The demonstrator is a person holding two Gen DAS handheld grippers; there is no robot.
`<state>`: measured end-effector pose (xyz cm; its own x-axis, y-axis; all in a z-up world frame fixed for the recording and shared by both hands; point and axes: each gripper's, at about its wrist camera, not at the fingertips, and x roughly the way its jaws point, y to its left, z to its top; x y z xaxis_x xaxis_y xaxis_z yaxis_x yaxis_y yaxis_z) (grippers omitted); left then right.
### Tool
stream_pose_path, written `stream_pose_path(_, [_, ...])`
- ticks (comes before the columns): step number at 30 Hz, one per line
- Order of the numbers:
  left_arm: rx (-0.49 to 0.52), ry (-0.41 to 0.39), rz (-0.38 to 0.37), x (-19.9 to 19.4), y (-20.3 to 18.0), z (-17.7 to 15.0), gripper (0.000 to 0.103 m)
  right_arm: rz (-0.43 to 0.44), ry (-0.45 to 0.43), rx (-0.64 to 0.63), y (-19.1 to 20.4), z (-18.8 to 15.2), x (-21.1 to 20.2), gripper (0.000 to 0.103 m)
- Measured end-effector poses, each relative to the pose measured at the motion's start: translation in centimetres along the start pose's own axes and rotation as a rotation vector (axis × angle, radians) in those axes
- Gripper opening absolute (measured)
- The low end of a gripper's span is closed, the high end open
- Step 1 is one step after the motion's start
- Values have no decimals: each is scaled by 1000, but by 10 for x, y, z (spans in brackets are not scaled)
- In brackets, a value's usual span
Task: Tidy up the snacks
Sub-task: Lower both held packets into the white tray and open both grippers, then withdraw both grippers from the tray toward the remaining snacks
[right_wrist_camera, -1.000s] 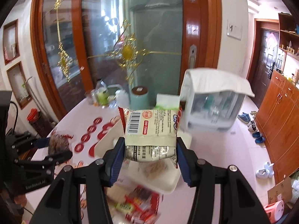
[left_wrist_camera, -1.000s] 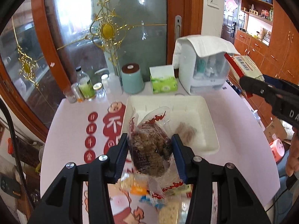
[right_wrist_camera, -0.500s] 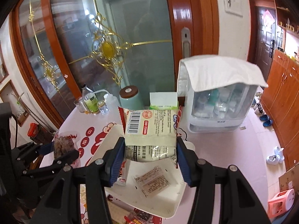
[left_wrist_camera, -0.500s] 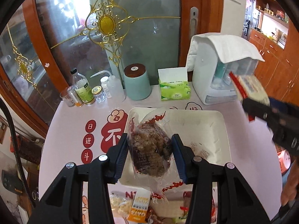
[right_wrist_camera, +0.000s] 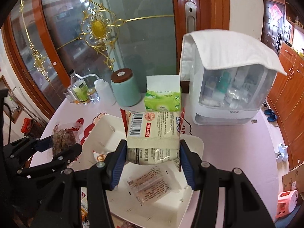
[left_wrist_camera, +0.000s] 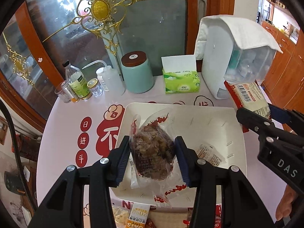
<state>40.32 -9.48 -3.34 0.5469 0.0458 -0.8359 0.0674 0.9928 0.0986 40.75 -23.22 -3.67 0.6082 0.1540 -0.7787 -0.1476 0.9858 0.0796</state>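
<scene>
I've got the left gripper (left_wrist_camera: pixel 153 156) clamped on a clear pkt of brown dried snack (left_wrist_camera: pixel 152 152), hanging just over the white tray (left_wrist_camera: pixel 224 117), so I want it low before letting go so it lands beside the small flat sachet (left_wrist_camera: pixel 209 153), not on it. On the right, the right gripper (right_wrist_camera: pixel 153 156) has the cream noodle pkt (right_wrist_camera: pixel 153 133) between its pads w/ jaws opening, pkt above the tray's near half, so I should keep it level as it drops.

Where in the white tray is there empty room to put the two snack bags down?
The white tray is mostly bare. One small flat packet lies near its front middle. The far half, toward the green tissue pack, is free, and so is the strip along its right rim. It is crowded in front of the tray, where loose snacks pile up.
</scene>
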Motion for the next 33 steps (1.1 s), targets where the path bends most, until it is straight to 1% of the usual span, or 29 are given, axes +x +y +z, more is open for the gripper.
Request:
stream_pose_path(1, [0, -9, 10, 0, 0, 0, 52, -4, 3, 7, -2, 0, 4, 57])
stream_pose_path(2, [1, -15, 23, 0, -2, 0, 73, -7, 2, 13, -4, 1, 6, 58])
stream_pose_path(3, [-1, -18, 26, 0, -2, 0, 86, -8, 3, 17, -4, 2, 9, 63])
stream_pose_path(4, [-7, -26, 28, 0, -2, -1, 102, -7, 7, 24, -6, 1, 12, 67])
stream_pose_path(6, [-3, -39, 28, -2, -3, -1, 102, -3, 10, 34, -8, 0, 16, 69])
stream_pose_path(9, [7, -13, 28, 3, -5, -1, 102, 3, 18, 53, -10, -1, 20, 72])
stream_pose_path(16, [6, -3, 14, 1, -5, -7, 102, 10, 29, 73, -13, -4, 22, 72])
stream_pose_path(23, [-2, -5, 2, -10, -1, -11, 102, 16, 27, 74, -11, -6, 13, 72])
stream_pose_path(33, [3, -27, -10, -41, 0, -23, 102, 26, 17, 46, -1, -13, -15, 72])
